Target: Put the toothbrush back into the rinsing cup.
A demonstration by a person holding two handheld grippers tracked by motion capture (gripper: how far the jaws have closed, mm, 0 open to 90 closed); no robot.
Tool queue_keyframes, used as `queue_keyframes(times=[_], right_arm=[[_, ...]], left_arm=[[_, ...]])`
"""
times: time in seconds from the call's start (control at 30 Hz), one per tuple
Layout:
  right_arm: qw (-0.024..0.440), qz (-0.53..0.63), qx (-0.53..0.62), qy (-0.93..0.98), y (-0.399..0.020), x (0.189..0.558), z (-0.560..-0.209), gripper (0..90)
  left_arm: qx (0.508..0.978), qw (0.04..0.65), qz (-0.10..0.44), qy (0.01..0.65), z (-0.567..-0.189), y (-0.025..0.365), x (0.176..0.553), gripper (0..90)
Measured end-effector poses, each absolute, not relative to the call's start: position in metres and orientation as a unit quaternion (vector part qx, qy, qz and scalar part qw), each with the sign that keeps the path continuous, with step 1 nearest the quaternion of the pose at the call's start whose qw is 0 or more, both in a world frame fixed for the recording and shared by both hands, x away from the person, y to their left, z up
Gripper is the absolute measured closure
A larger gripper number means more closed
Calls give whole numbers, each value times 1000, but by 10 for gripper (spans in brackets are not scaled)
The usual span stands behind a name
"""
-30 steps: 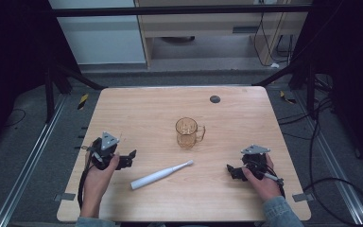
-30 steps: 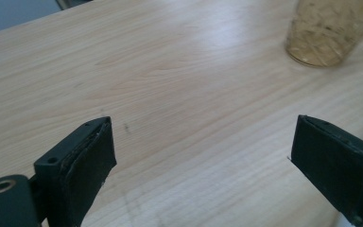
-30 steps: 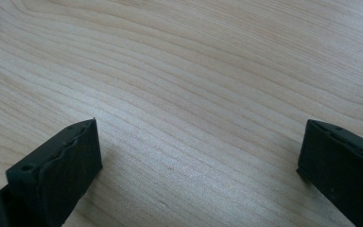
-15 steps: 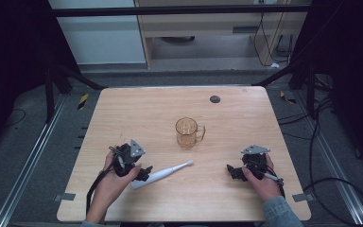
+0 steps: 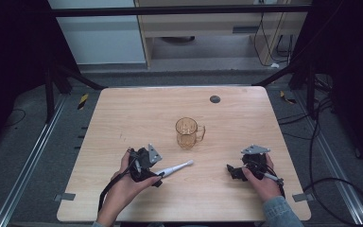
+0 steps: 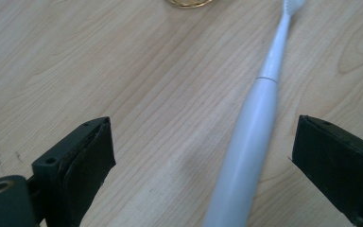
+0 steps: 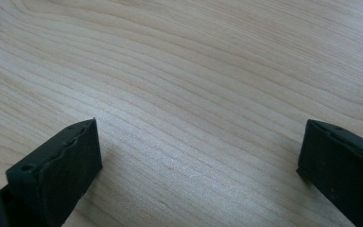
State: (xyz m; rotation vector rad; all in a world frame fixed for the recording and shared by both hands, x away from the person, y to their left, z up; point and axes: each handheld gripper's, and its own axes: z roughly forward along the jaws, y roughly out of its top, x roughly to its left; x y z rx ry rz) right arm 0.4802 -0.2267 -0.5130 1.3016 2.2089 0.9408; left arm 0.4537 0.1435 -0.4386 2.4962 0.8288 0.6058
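White plastic marks the thing in hand: the toothbrush (image 5: pixel 172 169) lies flat on the wooden table (image 5: pixel 123 118), just in front of the amber glass mug (image 5: pixel 188 133), its bristled head pointing toward the mug's base and its thick handle running back toward me. My left gripper (image 5: pixel 155 176) sits over that handle end. In the left gripper view the handle (image 6: pixel 246 156) passes between my two fingers (image 6: pixel 82 163), nearer the right-hand one, with bare wood showing on both sides; the fingers stand wide apart and touch nothing. My right gripper (image 5: pixel 232 171) rests on the table well to the right of the mug, its fingers (image 7: pixel 61 170) likewise spread over bare wood, holding nothing.

Step in hand, as I judge it: the approach to the pick-up of the toothbrush, the grasp itself not yet made. The next move calls for centring the handle between my left fingers, lowering until they straddle it against the table, then closing squarely across the round shaft so it cannot roll or squirt out. The upright mug, open at the top, looks the likely place for it.
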Motion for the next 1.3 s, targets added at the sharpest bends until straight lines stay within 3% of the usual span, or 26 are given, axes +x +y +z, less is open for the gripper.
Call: queue_keyframes(times=[0.13, 0.5, 0.77, 1.3], right_arm=[[204, 337, 467, 792, -227, 480, -513, 3], [204, 337, 467, 792, -227, 480, -513, 3], [204, 337, 466, 792, -227, 480, -513, 4], [204, 337, 467, 792, -227, 480, -513, 4]], left_arm=[[922, 186, 211, 268, -437, 129, 454, 64], [947, 135, 172, 235, -447, 112, 467, 279], [958, 120, 150, 215, -451, 101, 473, 384], [965, 88, 136, 209, -457, 95, 477, 478]])
